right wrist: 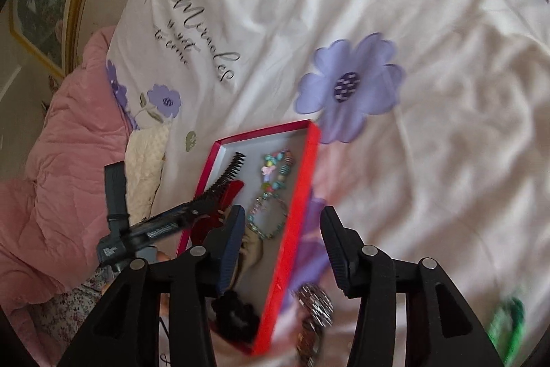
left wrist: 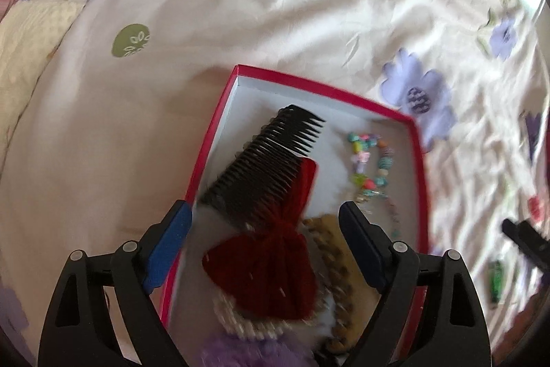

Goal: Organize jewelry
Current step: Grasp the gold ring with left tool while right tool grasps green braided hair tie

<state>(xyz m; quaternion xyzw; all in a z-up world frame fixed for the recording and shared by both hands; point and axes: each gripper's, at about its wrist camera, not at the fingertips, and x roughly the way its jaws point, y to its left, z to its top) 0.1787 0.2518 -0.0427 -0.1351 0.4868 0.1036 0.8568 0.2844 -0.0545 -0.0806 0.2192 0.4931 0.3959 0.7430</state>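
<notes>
A red-rimmed white box (left wrist: pixel 220 119) lies on the flowered bedsheet; it also shows in the right wrist view (right wrist: pixel 309 160). In it lie a black comb (left wrist: pixel 271 160), a dark red bow (left wrist: pixel 268 270), a colourful bead bracelet (left wrist: pixel 369 160), a tan claw clip (left wrist: pixel 337 250) and a pearl piece (left wrist: pixel 237 319). My left gripper (left wrist: pixel 264 239) is open and empty, just above the bow. My right gripper (right wrist: pixel 280 246) is open and empty over the box's right rim. A silver watch (right wrist: pixel 314 308) lies on the sheet beside the box. A black scrunchie (right wrist: pixel 233 319) sits in the box's near end.
A green clip (right wrist: pixel 505 329) lies on the sheet at the right, also in the left wrist view (left wrist: pixel 495 277). A pink quilt (right wrist: pixel 62 160) and a cream blanket (right wrist: pixel 144 167) lie left of the box. A lilac fluffy item (left wrist: pixel 251 349) sits at the box's near end.
</notes>
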